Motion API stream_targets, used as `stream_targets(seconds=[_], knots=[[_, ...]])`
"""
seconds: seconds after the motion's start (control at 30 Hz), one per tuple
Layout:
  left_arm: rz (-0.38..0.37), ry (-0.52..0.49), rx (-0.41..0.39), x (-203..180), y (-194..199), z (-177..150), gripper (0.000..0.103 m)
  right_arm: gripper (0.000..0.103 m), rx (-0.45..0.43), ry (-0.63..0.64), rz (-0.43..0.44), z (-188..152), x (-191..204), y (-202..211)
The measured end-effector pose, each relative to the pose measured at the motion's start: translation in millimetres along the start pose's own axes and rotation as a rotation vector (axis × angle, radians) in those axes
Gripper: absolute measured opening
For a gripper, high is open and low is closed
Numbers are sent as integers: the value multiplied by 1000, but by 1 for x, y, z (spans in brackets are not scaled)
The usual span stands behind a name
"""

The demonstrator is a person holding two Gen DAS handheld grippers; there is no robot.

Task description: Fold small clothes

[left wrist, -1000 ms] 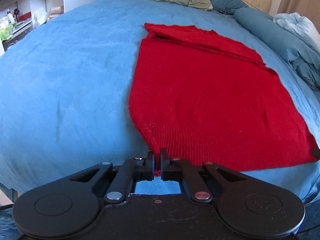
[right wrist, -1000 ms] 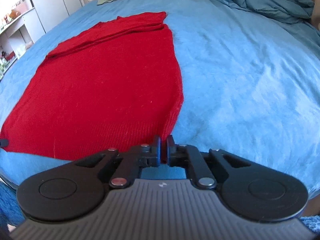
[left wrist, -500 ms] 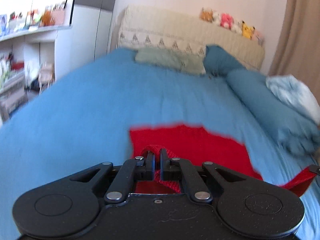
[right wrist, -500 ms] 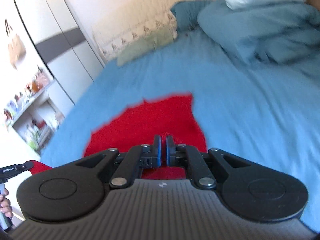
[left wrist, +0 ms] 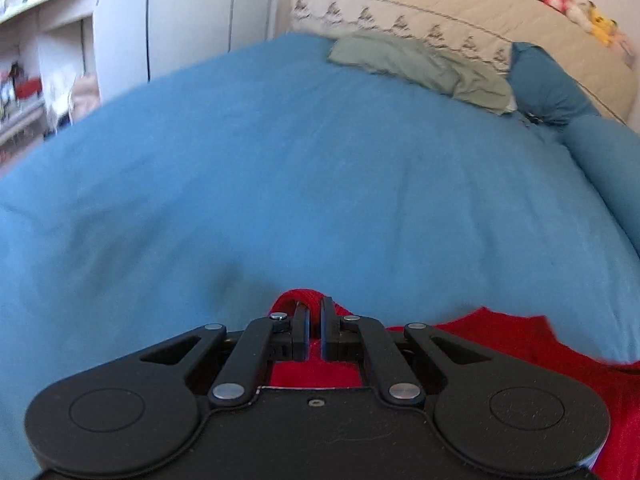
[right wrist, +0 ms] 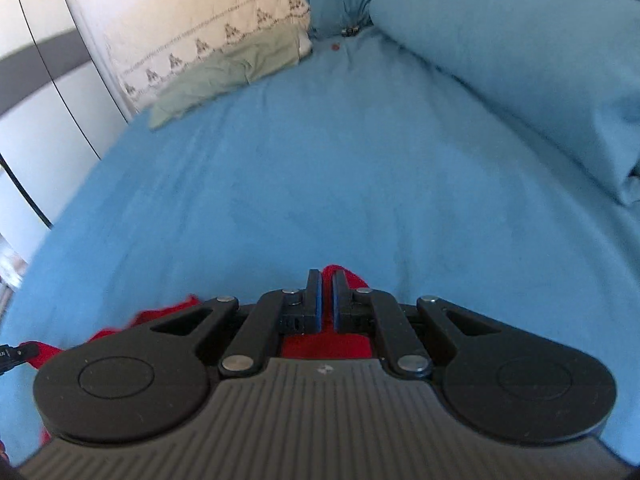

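Note:
A red knitted sweater (left wrist: pixel 500 340) lies on the blue bed cover (left wrist: pixel 320 180). My left gripper (left wrist: pixel 314 307) is shut on a bunched corner of its hem, with red fabric looping over the fingertips. My right gripper (right wrist: pixel 327 280) is shut on the other hem corner of the sweater (right wrist: pixel 344 274). Both hold the hem above the far part of the sweater, most of which is hidden under the grippers. The left gripper's tip (right wrist: pixel 8 356) shows at the left edge of the right wrist view.
A green cloth (left wrist: pixel 420 64) and a blue pillow (left wrist: pixel 548 84) lie against the beige headboard (left wrist: pixel 440 16). A bunched blue duvet (right wrist: pixel 520 60) lies on the right side. White shelves (left wrist: pixel 48 60) and a wardrobe (right wrist: pixel 40 100) stand to the left.
Both grippers have lifted the sweater's hem and carried it forward over the garment toward the headboard. Much less of the sweater shows in front of them now.

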State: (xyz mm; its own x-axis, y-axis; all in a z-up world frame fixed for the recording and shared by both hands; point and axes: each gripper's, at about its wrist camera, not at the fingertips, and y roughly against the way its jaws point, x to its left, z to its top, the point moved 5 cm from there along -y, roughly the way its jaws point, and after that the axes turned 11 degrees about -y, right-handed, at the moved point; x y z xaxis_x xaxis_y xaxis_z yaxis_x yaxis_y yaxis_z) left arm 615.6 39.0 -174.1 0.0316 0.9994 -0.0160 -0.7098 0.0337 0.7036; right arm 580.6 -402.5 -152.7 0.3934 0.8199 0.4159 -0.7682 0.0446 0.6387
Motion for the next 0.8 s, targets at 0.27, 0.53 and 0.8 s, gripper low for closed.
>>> stream_targets(seconds=[0.27, 0.53, 0.8], knots=[[2, 36, -46, 10, 7, 5, 79, 87, -71, -11, 17, 7, -10, -5], [-118, -189, -134, -37, 94, -51, 100, 103, -37, 179, 223, -75, 20, 73], [-128, -220, 48, -39, 67, -138, 100, 103, 72, 235, 114, -163, -8, 53]])
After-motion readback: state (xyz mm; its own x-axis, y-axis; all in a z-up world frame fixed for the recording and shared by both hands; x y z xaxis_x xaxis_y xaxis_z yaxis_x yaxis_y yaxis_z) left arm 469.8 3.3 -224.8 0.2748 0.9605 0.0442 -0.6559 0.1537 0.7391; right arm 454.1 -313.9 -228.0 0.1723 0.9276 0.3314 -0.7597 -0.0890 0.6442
